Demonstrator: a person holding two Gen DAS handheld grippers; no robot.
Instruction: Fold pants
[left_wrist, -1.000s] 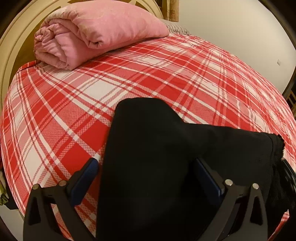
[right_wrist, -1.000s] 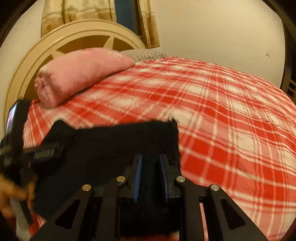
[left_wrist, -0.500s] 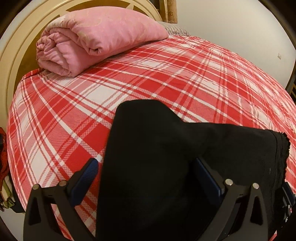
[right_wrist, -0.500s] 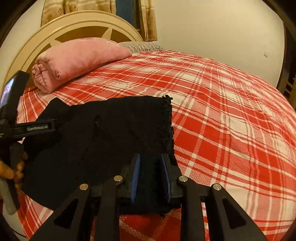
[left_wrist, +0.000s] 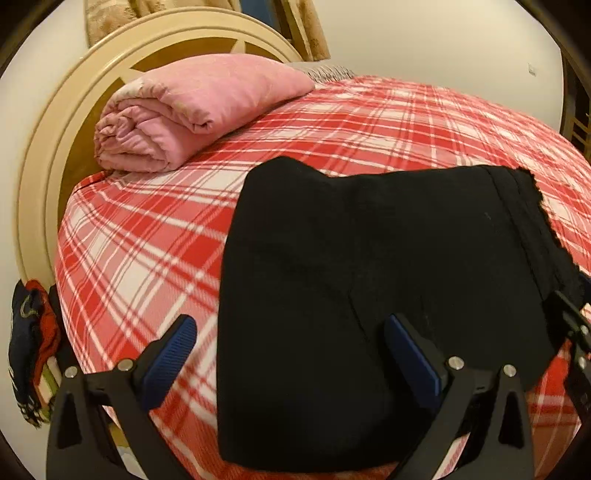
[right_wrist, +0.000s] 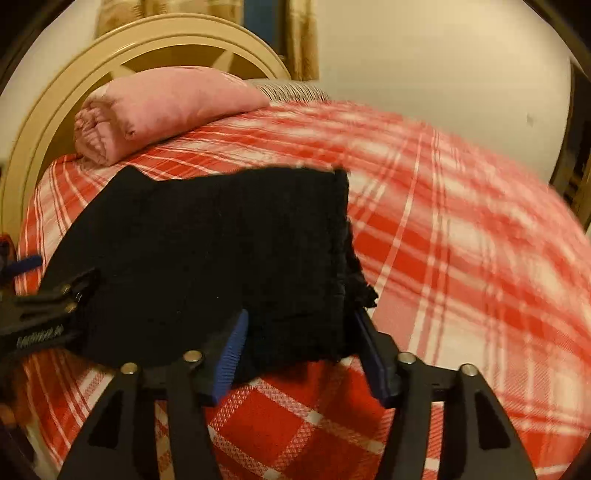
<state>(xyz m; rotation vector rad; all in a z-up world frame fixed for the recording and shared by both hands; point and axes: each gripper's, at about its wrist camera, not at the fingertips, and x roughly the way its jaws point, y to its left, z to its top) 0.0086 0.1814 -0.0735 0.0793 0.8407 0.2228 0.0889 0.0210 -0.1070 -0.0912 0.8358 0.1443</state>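
Left gripper (left_wrist: 291, 339): jaws spread wide, gripping nothing; the black cloth lies between and over them.
Right gripper (right_wrist: 301, 345): jaws parted, the cloth's near edge between them, unpinched.
Pants (left_wrist: 369, 280): black, folded, flat on the bed just ahead of both jaws.
Bed (left_wrist: 424, 122): red plaid cover.
Pink quilt (left_wrist: 192, 110): rolled, far left by the headboard (left_wrist: 40, 155).

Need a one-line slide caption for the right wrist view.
Right claw open around the near edge of the folded black pants on the red plaid bed.
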